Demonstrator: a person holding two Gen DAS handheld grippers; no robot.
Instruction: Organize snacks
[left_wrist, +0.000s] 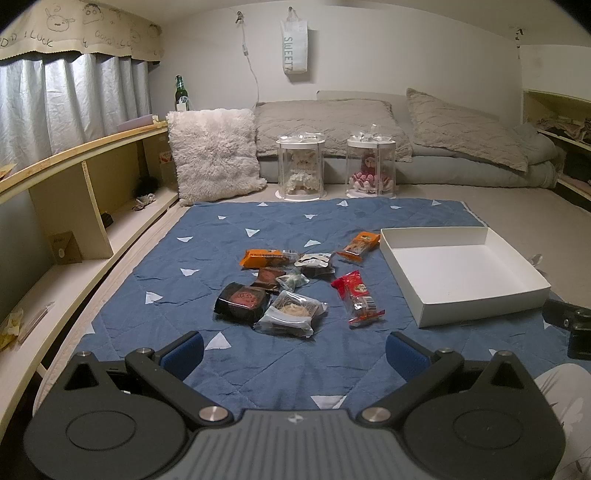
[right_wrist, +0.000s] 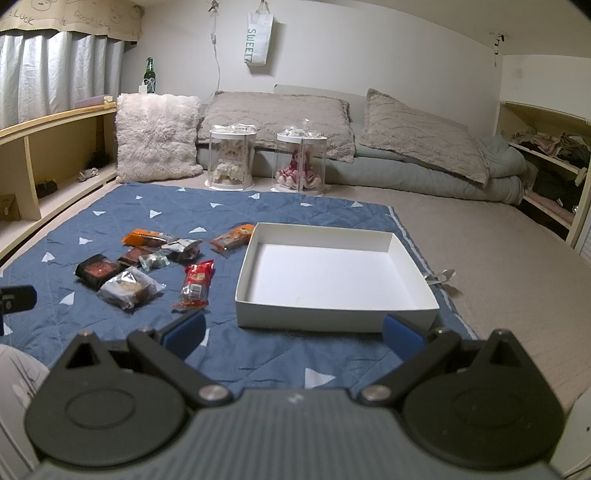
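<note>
Several wrapped snacks lie loose on a blue quilted mat (left_wrist: 229, 369): a red packet (left_wrist: 357, 297) (right_wrist: 195, 283), a clear-wrapped pastry (left_wrist: 291, 313) (right_wrist: 129, 288), a black-and-red packet (left_wrist: 242, 301) (right_wrist: 96, 270), an orange packet (left_wrist: 264, 257) (right_wrist: 146, 238) and an orange bar (left_wrist: 360, 245) (right_wrist: 233, 238). An empty white box (left_wrist: 517, 280) (right_wrist: 391, 243) sits to their right. My left gripper (left_wrist: 294, 350) is open and empty, just short of the pile. My right gripper (right_wrist: 294, 332) is open and empty, in front of the box's near wall.
Two clear display jars with dolls (left_wrist: 301, 168) (left_wrist: 370, 166) stand beyond the mat before grey pillows (left_wrist: 325, 122). A fluffy white cushion (left_wrist: 214, 153) leans at the back left. Wooden shelving (left_wrist: 74, 206) runs along the left, more shelves (right_wrist: 546, 166) on the right.
</note>
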